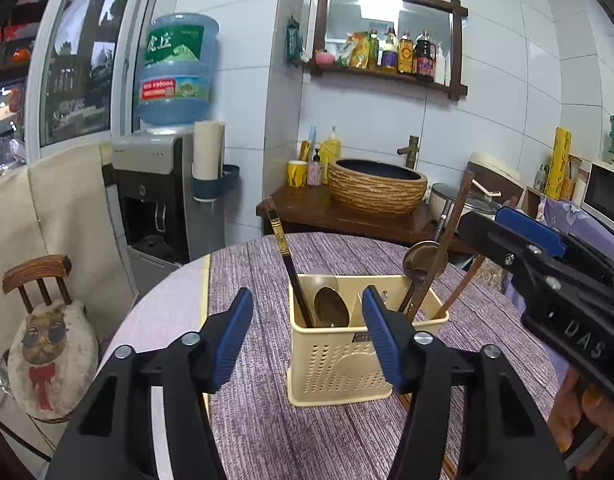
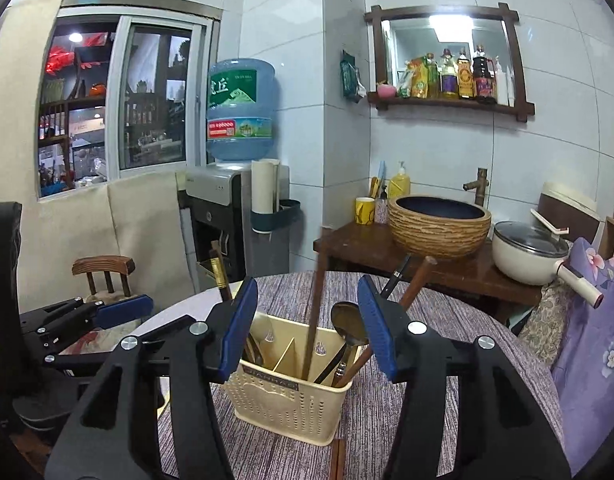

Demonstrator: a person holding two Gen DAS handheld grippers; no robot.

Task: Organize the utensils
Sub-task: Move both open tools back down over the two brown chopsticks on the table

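Both your left hand-held gripper and right hand-held gripper hang half-open and empty; nudging the tall chopsticks could tip the caddy.

Home kitchen: washbasin, condiment shelf.

black tongs with ribbed blue pads, silver screws.

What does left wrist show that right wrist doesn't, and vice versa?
Left wrist only: cat-print chair cushion, microwave, and the right gripper seen from the side. Right wrist only: white lidded pot with its handle, and the left gripper at the left edge. Both: cream utensil caddy holding spoons and chopsticks on the purple tablecloth, woven basin, water dispenser. Each camera's own gripper is open and empty.
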